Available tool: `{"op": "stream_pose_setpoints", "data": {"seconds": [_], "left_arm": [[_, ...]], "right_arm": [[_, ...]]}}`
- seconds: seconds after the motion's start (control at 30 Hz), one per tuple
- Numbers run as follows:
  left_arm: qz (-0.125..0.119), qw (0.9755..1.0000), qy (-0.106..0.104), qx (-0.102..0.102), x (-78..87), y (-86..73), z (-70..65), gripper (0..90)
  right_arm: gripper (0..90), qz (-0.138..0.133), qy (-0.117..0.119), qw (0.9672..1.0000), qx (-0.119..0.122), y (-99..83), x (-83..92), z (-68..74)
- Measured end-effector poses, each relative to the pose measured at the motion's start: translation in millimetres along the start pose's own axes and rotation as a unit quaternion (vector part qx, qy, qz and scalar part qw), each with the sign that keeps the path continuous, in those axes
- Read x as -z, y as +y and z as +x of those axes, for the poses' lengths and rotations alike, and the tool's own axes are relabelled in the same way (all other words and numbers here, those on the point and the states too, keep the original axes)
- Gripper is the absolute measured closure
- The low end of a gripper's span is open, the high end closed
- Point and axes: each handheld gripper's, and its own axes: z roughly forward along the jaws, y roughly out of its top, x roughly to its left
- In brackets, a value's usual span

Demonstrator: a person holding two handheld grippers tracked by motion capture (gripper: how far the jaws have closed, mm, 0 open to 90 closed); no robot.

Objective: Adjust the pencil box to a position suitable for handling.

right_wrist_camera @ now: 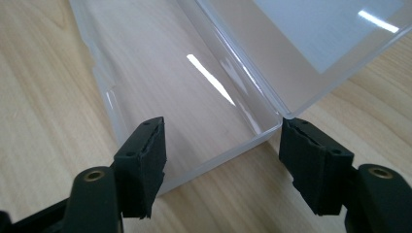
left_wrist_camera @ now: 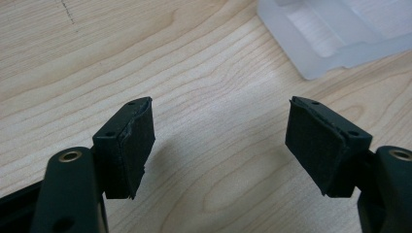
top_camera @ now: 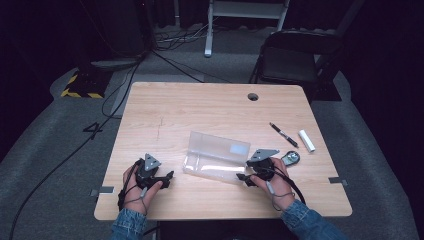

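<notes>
My sleeves (top_camera: 131,225) cut at 6 o'clock; clear box (right_wrist_camera: 204,92) cropped at 12; round thing (top_camera: 291,158) by my right gripper (top_camera: 246,178) unreadable.

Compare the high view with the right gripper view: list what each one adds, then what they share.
The high view takes in the whole table, the pen, the white tube, the folding chair behind, and the left gripper set apart to the left of the clear box. The right gripper view brings close the right gripper, jaws apart, its pads on either side of the tray's near end. Shared: the clear box, lid open, empty, on the wooden tabletop.
</notes>
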Motion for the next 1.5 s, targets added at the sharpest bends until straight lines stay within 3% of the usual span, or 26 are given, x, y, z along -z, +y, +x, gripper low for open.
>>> {"op": "stream_pose_setpoints", "data": {"seconds": [0.27,0.77,0.97,1.03,1.4,1.5], "left_arm": [[0.003,1.0000,-0.002,-0.002,-0.6,-0.3,-0.6,26.0],[0.015,0.9995,-0.011,-0.027,-3.6,-1.5,-0.3,21.2],[0.019,0.9995,-0.023,-0.010,-5.0,-1.7,1.0,20.3],[0.022,0.9992,-0.028,-0.017,-6.1,-1.3,0.7,16.0],[0.026,0.9991,-0.031,-0.012,-6.3,-0.9,0.2,14.6],[0.026,0.9991,-0.031,-0.011,-7.7,-0.1,-0.1,13.2]], "right_arm": [[34.6,0.023,0.009,0.9994,0.023,-11.8,16.1,1.6],[31.7,0.071,0.033,0.9960,0.044,-34.5,43.7,6.5],[30.3,0.086,0.042,0.9939,0.054,-40.2,51.3,5.7],[29.8,0.091,0.046,0.9932,0.057,-42.5,53.9,4.3],[26.4,0.096,0.046,0.9925,0.061,-47.9,60.7,2.6],[24.9,0.080,0.047,0.9943,0.054,-47.3,63.0,2.7]]}}
